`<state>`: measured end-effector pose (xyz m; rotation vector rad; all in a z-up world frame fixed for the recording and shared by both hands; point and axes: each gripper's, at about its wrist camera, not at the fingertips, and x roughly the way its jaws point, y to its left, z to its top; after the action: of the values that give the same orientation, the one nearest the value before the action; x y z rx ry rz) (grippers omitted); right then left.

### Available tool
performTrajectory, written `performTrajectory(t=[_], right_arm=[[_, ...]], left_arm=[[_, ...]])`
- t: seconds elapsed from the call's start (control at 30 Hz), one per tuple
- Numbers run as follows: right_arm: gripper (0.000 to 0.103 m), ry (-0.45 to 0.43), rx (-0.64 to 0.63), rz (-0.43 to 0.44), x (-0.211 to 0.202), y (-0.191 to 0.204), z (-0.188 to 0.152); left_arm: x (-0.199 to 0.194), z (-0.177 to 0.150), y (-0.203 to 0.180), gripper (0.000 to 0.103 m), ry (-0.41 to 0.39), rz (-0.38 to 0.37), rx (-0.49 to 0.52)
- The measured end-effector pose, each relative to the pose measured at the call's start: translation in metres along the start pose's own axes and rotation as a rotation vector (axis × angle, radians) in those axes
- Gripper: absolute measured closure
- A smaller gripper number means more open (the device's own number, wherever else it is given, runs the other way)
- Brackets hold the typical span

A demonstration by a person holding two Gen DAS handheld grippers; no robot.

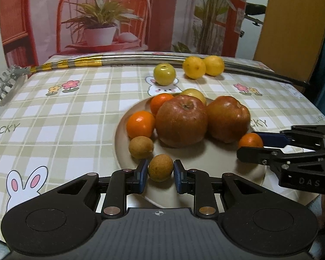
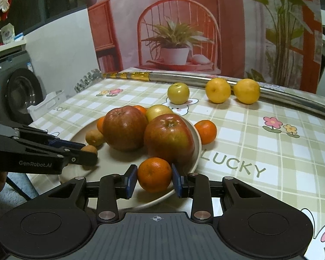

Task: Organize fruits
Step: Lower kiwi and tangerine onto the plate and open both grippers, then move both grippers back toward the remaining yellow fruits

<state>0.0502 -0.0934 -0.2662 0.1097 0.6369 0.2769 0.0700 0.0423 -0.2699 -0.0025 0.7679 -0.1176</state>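
A beige plate point(image 1: 205, 169) holds two red apples point(image 1: 181, 122), tangerines point(image 1: 140, 124), a small brown fruit point(image 1: 140, 147) and a yellow-green fruit at the back. My left gripper point(image 1: 160, 170) is shut on a second small brown fruit point(image 1: 160, 164) over the plate's near rim. My right gripper point(image 2: 155, 176) is shut on a tangerine point(image 2: 155, 171) over the plate's point(image 2: 80, 136) near edge, in front of an apple point(image 2: 168, 137). Each gripper shows in the other's view: the right one point(image 1: 247, 144) at the plate's right, the left one point(image 2: 90, 151) at its left.
Beyond the plate a green-yellow fruit point(image 2: 178, 93) and two yellow fruits point(image 2: 218, 90) lie on the checked tablecloth. One tangerine point(image 2: 205, 131) sits just right of the plate. A long metal pole point(image 2: 184, 78) runs along the table's back edge. A washing machine point(image 2: 21, 95) stands left.
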Motion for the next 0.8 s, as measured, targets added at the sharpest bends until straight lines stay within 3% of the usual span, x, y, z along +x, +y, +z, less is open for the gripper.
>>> performTrajectory(t=[0.33,0.43,0.6,0.8], right_arm=[[0.068,-0.036,-0.024,-0.039,-0.007,0.002,-0.001],[0.061,-0.047,-0.025,-0.057,-0.009,0.001,-0.001],[0.06,-0.072,-0.001,-0.092,-0.013,-0.005,-0.002],[0.051,-0.105,0.017,-0.111,-0.019,-0.009,-0.001]], left_arm=[[-0.003,-0.001,-0.002,0.074,-0.051,0.069,0.023],[-0.007,-0.001,-0.001,0.066,-0.073,0.066,0.019],[-0.013,-0.001,-0.004,0.048,-0.113,0.08,0.023],[-0.018,0.0,0.001,0.048,-0.129,0.093,-0.01]])
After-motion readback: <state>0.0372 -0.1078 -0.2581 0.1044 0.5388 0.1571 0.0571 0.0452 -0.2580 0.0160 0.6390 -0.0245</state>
